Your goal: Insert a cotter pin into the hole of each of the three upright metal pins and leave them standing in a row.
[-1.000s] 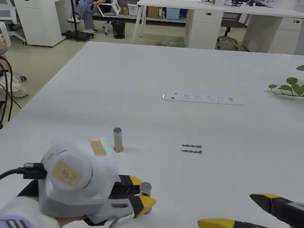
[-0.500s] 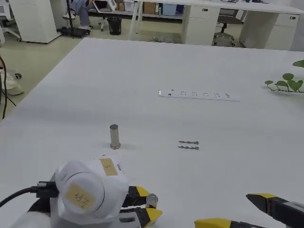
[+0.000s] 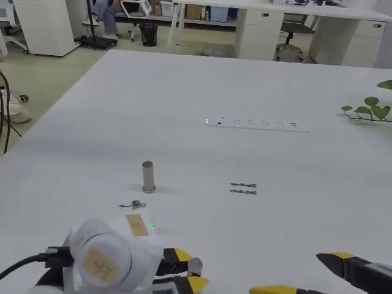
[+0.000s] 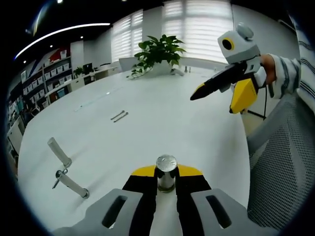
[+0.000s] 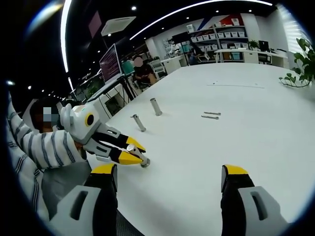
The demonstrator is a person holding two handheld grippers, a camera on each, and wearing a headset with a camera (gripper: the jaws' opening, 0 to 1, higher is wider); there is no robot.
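pinching upright metal pin [image 4: 166, 169] in left gripper [image 3: 188, 268] jaws by near edge of table [image 3: 275, 79], likely steadying for insertion; holding right gripper [image 5: 170, 170] jaws spread, free for cotter pins [image 3: 244, 188].

- Grey cylindrical metal pin [image 3: 147, 177]: upright, alone.
- Second metal pin [image 4: 73, 185]: a looped cotter pin [image 4: 59, 173] sits at its top end.
- Third metal pin [image 4: 166, 162]: upright, clamped in the left gripper [image 4: 166, 172].
- Two thin cotter pins [image 3: 244, 185]: lying flat, parallel, just beside each other.
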